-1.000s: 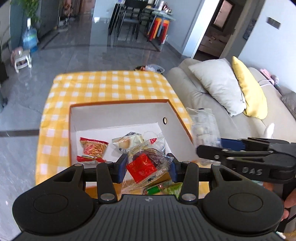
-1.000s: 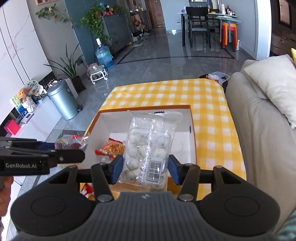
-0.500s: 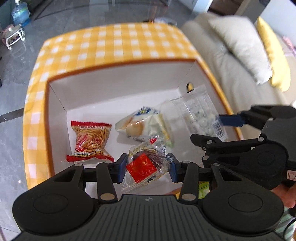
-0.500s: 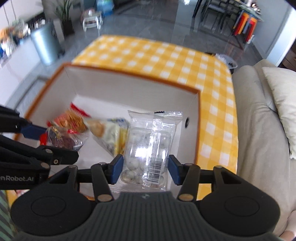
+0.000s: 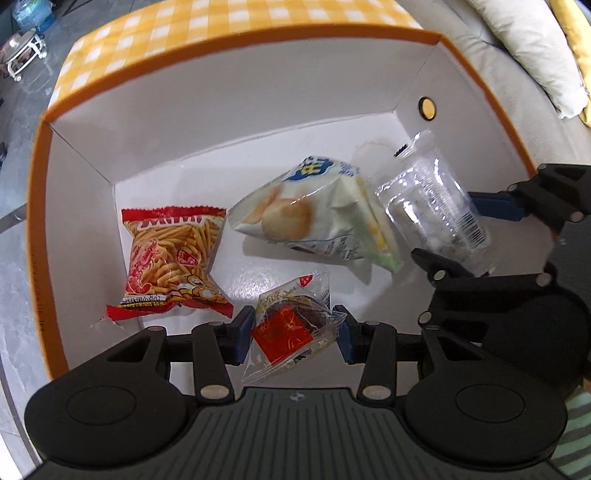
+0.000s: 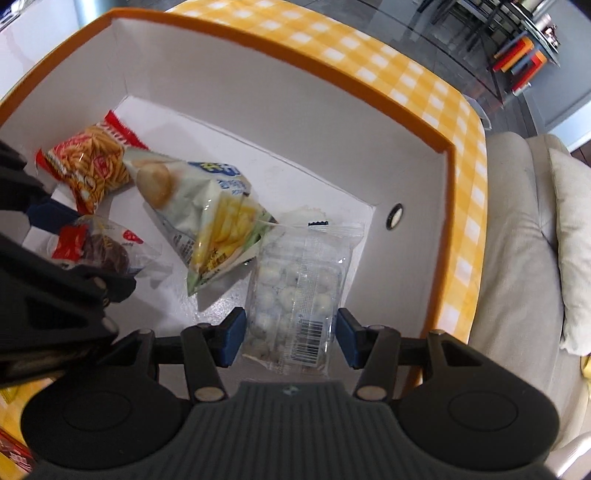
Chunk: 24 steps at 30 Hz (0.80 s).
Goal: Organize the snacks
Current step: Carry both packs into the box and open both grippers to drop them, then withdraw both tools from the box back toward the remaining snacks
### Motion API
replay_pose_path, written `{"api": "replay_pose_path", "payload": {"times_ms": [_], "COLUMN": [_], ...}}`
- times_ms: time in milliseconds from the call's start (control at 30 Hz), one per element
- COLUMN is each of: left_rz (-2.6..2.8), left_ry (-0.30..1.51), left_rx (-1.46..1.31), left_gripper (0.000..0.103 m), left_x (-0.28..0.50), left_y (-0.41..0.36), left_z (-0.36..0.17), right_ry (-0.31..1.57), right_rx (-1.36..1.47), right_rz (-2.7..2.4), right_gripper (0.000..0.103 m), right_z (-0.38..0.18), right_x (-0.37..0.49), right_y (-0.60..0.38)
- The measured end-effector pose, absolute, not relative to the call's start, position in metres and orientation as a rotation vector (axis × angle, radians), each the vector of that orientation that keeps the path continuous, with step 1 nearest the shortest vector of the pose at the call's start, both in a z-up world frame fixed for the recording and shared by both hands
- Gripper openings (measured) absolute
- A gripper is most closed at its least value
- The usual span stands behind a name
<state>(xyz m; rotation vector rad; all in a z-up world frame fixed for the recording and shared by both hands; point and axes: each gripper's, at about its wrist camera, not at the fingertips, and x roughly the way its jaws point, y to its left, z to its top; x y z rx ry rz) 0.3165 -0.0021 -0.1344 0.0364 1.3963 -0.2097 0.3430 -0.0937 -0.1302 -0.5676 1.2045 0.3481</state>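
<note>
An open white box with an orange rim [image 5: 240, 107] [image 6: 258, 85] fills both views. My left gripper [image 5: 291, 336] is shut on a clear packet with a red label and a dark cake [image 5: 291, 328] [image 6: 96, 247], low over the box floor at its near side. My right gripper [image 6: 290, 339] is shut on a clear pack of white balls [image 6: 295, 295] [image 5: 432, 210], near the right wall. On the floor lie a red shrimp-stick pack [image 5: 170, 258] [image 6: 88, 162] and a white-and-blue biscuit bag [image 5: 314, 221] [image 6: 207, 206]. The two grippers stand side by side.
The box sits on a yellow checked tablecloth [image 5: 221, 18] [image 6: 406, 74]. A beige sofa [image 6: 517, 221] with a pale pillow [image 5: 524, 48] runs along the right. The right wall of the box has a round hole [image 5: 426, 107]. Bare box floor shows at the back.
Both grippers have dropped and tipped downward into the box, each still holding its packet. The box now fills the views and the room beyond has left the pictures.
</note>
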Motion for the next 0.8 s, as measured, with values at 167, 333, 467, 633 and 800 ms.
{"api": "replay_pose_path", "payload": {"times_ms": [167, 333, 467, 633, 800], "left_rz": [-0.205, -0.192, -0.174, -0.169, -0.175], "left_ry": [1.41, 1.417, 1.407, 1.384, 1.354], "left_rx": [0.036, 0.023, 0.036, 0.017, 0.034], "left_gripper": [0.051, 0.052, 0.058, 0.064, 0.071], "left_x": [0.316, 0.316, 0.318, 0.314, 0.307], "left_y": [0.002, 0.006, 0.005, 0.009, 0.011], "left_z": [-0.142, -0.144, -0.147, -0.141, -0.132], "right_ry": [1.192, 1.196, 1.203, 1.215, 1.225], "right_rx": [-0.578, -0.593, -0.574, -0.557, -0.527], "right_rz": [0.366, 0.369, 0.365, 0.367, 0.368], "right_gripper": [0.052, 0.052, 0.054, 0.055, 0.065], "right_z": [-0.127, -0.129, -0.128, -0.127, -0.123], "right_x": [0.342, 0.345, 0.347, 0.349, 0.351], "right_y": [-0.093, -0.092, -0.092, -0.093, -0.095]}}
